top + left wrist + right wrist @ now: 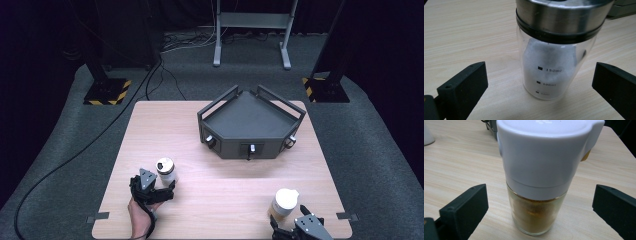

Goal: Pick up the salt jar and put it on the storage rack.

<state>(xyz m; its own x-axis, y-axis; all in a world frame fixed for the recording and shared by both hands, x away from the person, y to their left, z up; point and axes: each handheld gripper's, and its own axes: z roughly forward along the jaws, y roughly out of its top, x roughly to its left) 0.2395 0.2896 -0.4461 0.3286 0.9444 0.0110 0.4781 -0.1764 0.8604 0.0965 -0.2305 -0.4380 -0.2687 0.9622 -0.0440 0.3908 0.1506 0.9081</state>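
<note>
A glass jar with a steel lid [166, 170] and white powder inside stands upright on the wooden table [150, 130], near its front left. My left gripper [159, 186] sits just in front of it, open. In the left gripper view the jar [551, 62] stands between the two wide black jaws, touching neither. A glass shaker with a white cap [285, 201] and brown powder stands at the front right. My right gripper [290, 226] is open just in front of it. In the right gripper view the shaker [539, 182] stands between the spread jaws, apart from both.
A dark angular tray with rails and front knobs [250, 125] stands at the back middle-right of the table. Cables [100, 135] run over the grey floor at the left. Stand feet with yellow-black tape [107, 92] sit behind the table.
</note>
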